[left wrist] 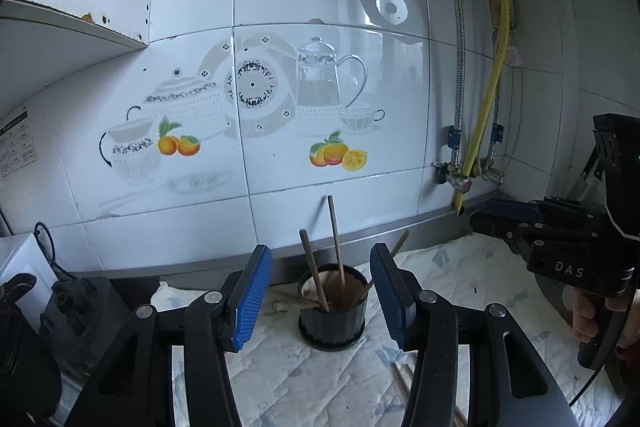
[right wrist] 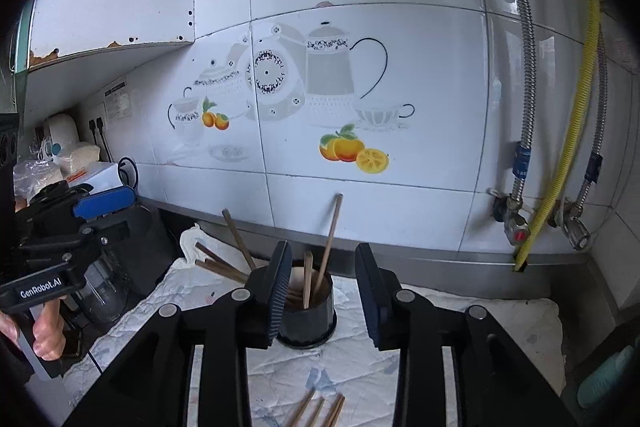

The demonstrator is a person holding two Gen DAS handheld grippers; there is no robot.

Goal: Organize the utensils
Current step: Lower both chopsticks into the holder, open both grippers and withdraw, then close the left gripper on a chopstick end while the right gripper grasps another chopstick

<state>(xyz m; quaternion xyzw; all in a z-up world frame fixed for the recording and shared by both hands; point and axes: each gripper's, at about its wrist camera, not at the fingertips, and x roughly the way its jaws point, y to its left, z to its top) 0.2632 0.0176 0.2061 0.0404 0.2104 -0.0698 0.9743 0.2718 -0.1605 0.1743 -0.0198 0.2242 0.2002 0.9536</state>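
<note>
Blue ribbed pads face the left gripper, jaws parted with nothing between them; we note the right gripper likewise released and empty. Beyond both stands a dark, fluted cylindrical holder on a quilted white cloth, with slim brown wooden chopsticks leaning inside. More chopsticks lie loose on the cloth nearer our right gripper. Glossy white tiles sit behind.

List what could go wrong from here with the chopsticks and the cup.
1. The dark cup is small and its chopsticks lean outward, so a bump from either open gripper might tip it.
2. Loose chopsticks on the quilted cloth lie low and close together, so a grab may take several or snag the cloth.
</note>
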